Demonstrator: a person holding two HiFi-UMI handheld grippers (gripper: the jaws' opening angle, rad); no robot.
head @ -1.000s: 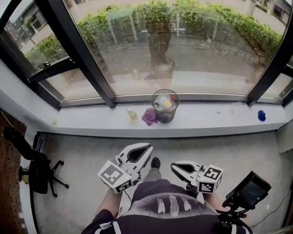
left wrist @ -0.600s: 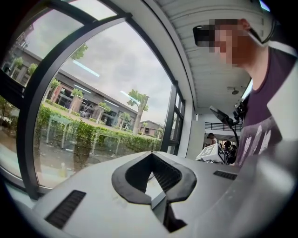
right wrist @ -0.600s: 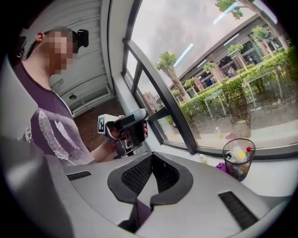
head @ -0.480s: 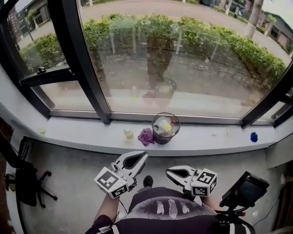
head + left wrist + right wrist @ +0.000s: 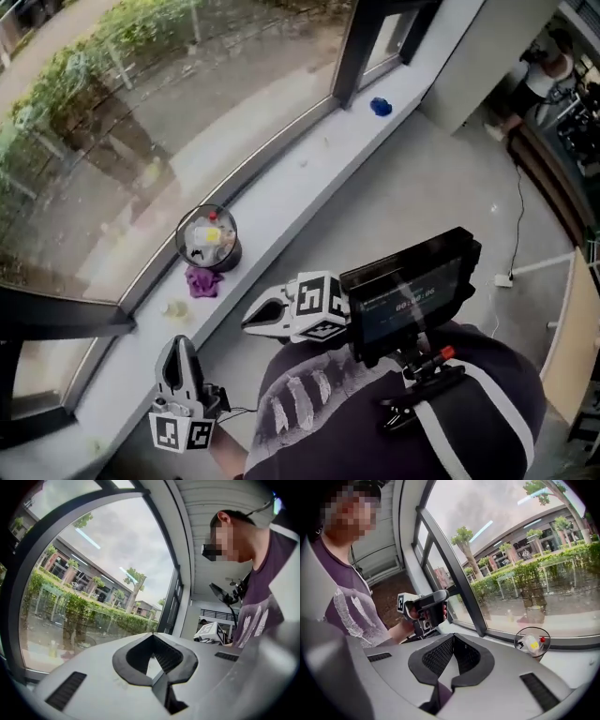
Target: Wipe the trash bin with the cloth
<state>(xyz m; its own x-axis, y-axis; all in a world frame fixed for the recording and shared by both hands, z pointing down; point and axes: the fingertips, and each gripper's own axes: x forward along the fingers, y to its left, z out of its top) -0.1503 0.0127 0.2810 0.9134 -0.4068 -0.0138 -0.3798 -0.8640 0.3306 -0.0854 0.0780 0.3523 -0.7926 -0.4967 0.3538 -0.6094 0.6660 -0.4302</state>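
A clear round trash bin [image 5: 208,239] with rubbish inside stands on the white window sill [image 5: 309,178]. It also shows at the right in the right gripper view, as the bin [image 5: 532,645]. A purple cloth [image 5: 202,280] lies crumpled on the sill right beside the bin. My left gripper [image 5: 178,345] is low at the left, shut and empty, short of the sill. My right gripper [image 5: 248,322] is shut and empty too, near my body, its tips toward the cloth. Neither touches the bin or cloth. The left gripper view shows closed jaws [image 5: 152,635] and the window only.
A small yellowish bottle [image 5: 175,307] stands on the sill left of the cloth. A blue object [image 5: 380,106] lies far along the sill. A monitor [image 5: 412,286] is mounted at my chest. A person [image 5: 548,75] stands far right; a cable [image 5: 516,234] crosses the floor.
The head view has swung round, so the sill now runs diagonally and the bin sits at the left. Both grippers have shifted sideways with my body, staying shut and empty.
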